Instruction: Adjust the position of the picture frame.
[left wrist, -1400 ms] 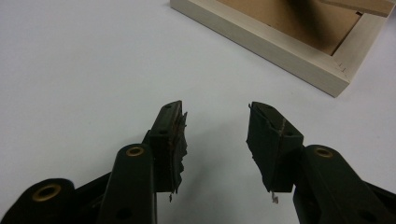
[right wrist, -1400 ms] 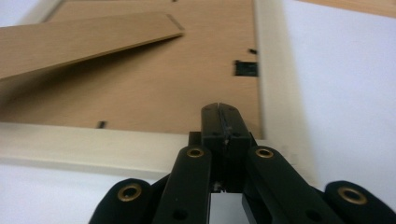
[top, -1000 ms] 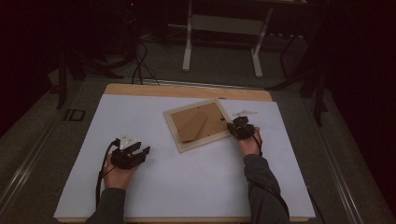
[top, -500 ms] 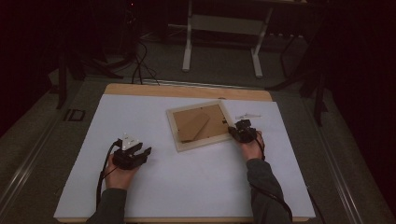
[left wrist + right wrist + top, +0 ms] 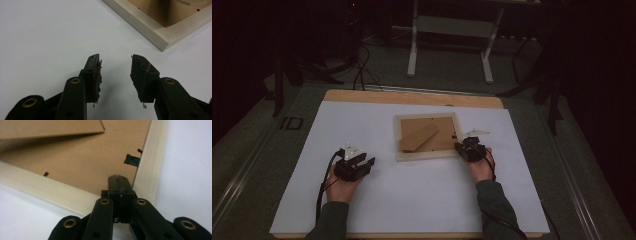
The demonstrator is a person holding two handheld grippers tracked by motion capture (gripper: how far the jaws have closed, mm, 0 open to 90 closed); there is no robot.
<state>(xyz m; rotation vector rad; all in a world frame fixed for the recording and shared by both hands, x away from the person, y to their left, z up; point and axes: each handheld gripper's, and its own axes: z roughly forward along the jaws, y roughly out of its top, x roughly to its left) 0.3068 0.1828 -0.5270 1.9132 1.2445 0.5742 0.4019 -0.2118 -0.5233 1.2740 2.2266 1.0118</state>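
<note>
since the earlier frames the picture frame (image 5: pixel 427 136) has swung from a tilted lie to nearly square with the table edges, and the right gripper (image 5: pixel 468 149) has come down with its near right corner; the left gripper (image 5: pixel 357 165) has hardly shifted

picture frame lies face down on the white sheet (image 5: pixel 412 200), a little right of the table's middle, its brown backing board (image 5: pixel 75 162) up and a fold-out stand flap (image 5: pixel 419 136) lying across it

right gripper sits at the frame's near right corner, held by the right hand (image 5: pixel 482 167); in the right gripper view its jaws are pressed together with no gap, their tips over the inner corner of the pale wooden rim (image 5: pixel 50 192) and the backing, with nothing seen between them. a small black clip (image 5: pixel 131 160) sits on the rim just ahead

left gripper rests low over the bare sheet, well left of the frame, in the left hand (image 5: pixel 339 186); its jaws stand apart and empty, worn pads (image 5: pixel 96 77) facing each other, the frame's corner (image 5: pixel 163 40) ahead to the right
</note>
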